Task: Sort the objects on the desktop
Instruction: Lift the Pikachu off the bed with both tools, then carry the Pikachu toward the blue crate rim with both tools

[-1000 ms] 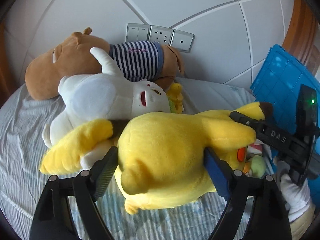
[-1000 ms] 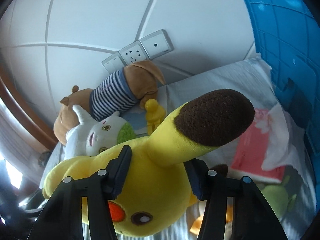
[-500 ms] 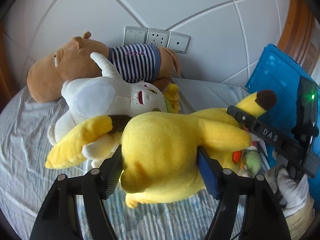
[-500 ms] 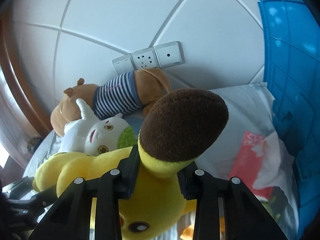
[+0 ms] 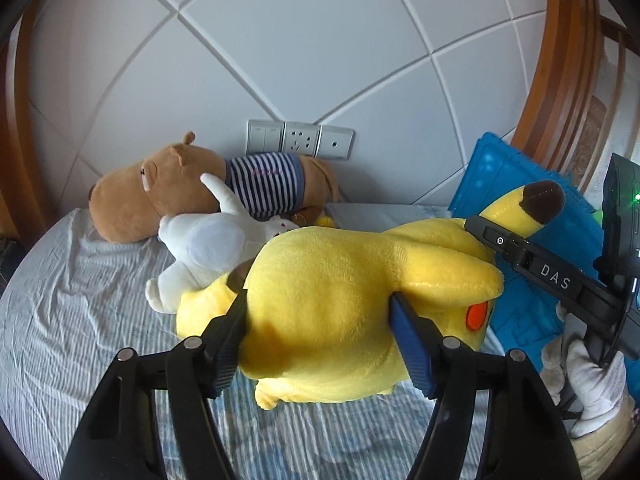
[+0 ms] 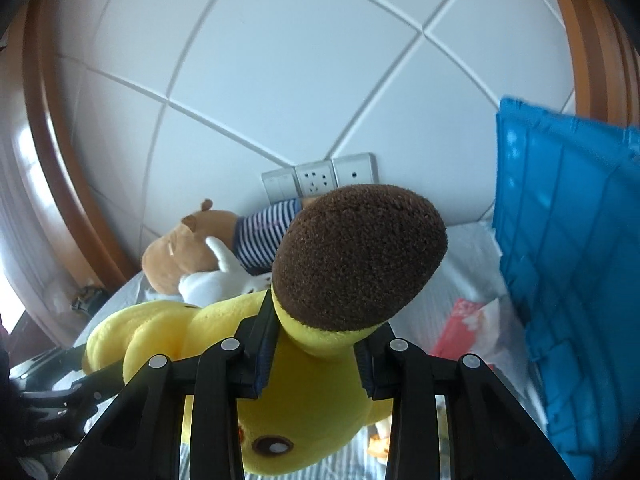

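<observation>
The left tongs (image 5: 320, 316) are clamped on the body of the yellow plush toy (image 5: 360, 280), low in the frame's centre, held above the striped bed sheet (image 5: 80, 320). The right tongs (image 6: 316, 344) are clamped on its brown-tipped ear (image 6: 356, 256). Behind, at centre left, lie a white plush toy (image 5: 208, 248) and a brown plush toy (image 5: 160, 200) in a striped shirt. A blue crate (image 6: 568, 260) stands at right.
</observation>
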`<state>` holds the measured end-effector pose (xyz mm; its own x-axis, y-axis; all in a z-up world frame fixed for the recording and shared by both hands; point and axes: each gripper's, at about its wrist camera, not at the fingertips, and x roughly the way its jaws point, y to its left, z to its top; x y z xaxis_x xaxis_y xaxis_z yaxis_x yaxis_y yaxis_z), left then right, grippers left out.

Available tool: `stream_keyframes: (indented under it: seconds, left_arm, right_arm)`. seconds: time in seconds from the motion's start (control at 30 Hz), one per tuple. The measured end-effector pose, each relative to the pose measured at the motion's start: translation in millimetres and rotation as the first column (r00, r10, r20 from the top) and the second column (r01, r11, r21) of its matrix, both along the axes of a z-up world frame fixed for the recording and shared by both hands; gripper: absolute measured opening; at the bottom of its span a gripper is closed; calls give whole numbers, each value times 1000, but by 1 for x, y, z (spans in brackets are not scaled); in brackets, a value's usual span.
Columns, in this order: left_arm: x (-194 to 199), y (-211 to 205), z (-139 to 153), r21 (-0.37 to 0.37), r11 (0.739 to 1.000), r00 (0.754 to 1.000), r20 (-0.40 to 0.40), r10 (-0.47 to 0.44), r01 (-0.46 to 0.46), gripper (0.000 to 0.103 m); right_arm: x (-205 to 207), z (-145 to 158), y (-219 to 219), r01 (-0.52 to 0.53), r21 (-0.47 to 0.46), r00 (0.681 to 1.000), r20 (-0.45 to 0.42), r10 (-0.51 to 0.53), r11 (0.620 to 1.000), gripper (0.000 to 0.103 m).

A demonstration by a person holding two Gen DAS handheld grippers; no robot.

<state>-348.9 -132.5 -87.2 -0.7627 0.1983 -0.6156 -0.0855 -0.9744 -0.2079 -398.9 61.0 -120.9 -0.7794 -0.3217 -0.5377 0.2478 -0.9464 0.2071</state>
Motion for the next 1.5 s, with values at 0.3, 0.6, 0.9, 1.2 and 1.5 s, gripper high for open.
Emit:
stream_keyframes:
  seconds: [0.3, 0.6, 0.9, 1.2, 1.5]
  left_arm:
    - [44, -10, 45, -17, 999, 997, -68, -36, 35, 56]
    - [59, -9, -25, -70, 993, 987, 136, -82, 92, 59]
    - [47, 26, -93, -64, 987, 968, 215, -127, 144, 103]
    - [32, 58, -103, -21, 977, 959, 199, -202, 210, 103]
    - [19, 91, -104, -26, 946, 944, 84, -320, 323, 103]
  right_arm:
    - [61, 55, -12, 21, 35, 997, -74, -18, 999, 30]
    - [94, -7, -1, 87, 43, 983, 156, -93, 995, 28]
    - [137, -51, 69, 244, -42, 957, 168, -234, 969, 31]
    - [140, -59, 105, 270, -41, 953, 154, -261, 962, 32]
    - [142, -67, 109, 263, -19, 958, 125, -258, 965, 32]
